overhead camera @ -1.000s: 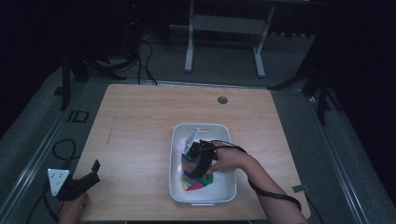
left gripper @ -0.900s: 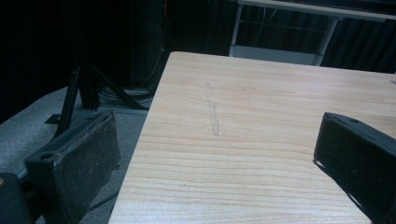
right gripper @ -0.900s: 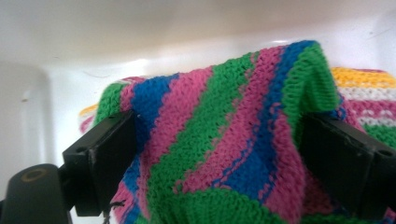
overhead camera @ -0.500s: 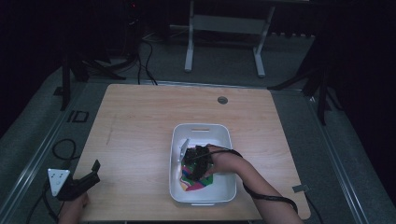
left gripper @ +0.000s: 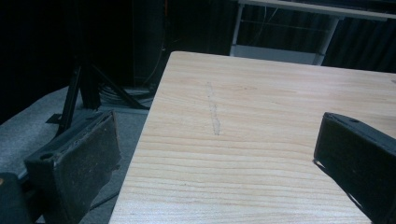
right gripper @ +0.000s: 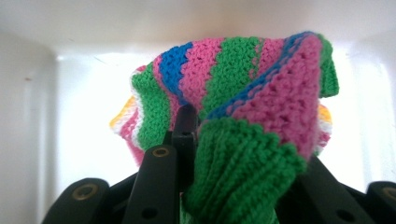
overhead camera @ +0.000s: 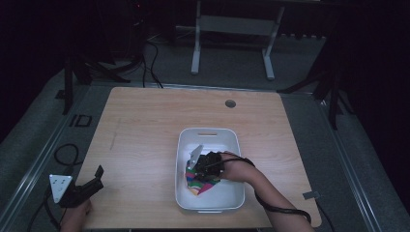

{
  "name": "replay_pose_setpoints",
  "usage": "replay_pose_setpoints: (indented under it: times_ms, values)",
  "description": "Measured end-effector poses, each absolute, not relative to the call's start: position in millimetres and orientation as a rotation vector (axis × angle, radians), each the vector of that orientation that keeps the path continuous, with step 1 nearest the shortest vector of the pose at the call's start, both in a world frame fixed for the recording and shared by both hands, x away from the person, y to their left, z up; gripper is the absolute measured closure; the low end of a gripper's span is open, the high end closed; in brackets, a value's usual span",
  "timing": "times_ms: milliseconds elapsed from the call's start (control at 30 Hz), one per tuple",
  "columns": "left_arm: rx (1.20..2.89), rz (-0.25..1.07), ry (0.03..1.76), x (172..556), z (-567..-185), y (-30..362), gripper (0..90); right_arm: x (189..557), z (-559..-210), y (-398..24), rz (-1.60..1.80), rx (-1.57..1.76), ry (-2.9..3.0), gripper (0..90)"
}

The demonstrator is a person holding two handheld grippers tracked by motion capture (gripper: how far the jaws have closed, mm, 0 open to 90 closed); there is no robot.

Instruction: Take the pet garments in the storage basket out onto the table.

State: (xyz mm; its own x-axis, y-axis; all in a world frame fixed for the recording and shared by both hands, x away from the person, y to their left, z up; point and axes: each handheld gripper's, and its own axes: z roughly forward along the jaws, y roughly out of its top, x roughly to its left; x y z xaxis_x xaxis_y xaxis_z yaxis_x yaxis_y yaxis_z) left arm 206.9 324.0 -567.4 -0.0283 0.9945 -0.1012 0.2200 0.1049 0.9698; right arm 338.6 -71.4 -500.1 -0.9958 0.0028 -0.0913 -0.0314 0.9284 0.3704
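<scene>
A knitted cloth [overhead camera: 195, 184] [right gripper: 243, 93] striped in pink, green, blue and yellow lies partly in a white bin [overhead camera: 208, 131] on the wooden table [overhead camera: 145, 125]. My right gripper [overhead camera: 203, 173] [right gripper: 212, 135] is down inside the bin, shut on a bunched fold of the cloth, which drapes over its jaws. My left gripper [overhead camera: 98, 175] [left gripper: 217, 149] hovers at the table's front left corner, open, with nothing between its jaws.
The bin's white walls [right gripper: 93, 28] close in around the right gripper. A small round hole [overhead camera: 230, 103] marks the table's far side. Beyond the table stand a metal frame [overhead camera: 232, 29], stands and cables on the dark floor.
The right gripper has shifted slightly toward the near end of the bin with the cloth in it. The left gripper has stayed where it was.
</scene>
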Motion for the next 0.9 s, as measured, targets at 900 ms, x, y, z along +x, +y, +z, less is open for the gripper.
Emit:
replay_pose_setpoints:
  times_ms: [900]
  values:
    - [1.283, 1.034, 1.432, 207, -567, 324, 1.0, 339, -373, -116, 0.925, 0.012, 2.796, 69.7]
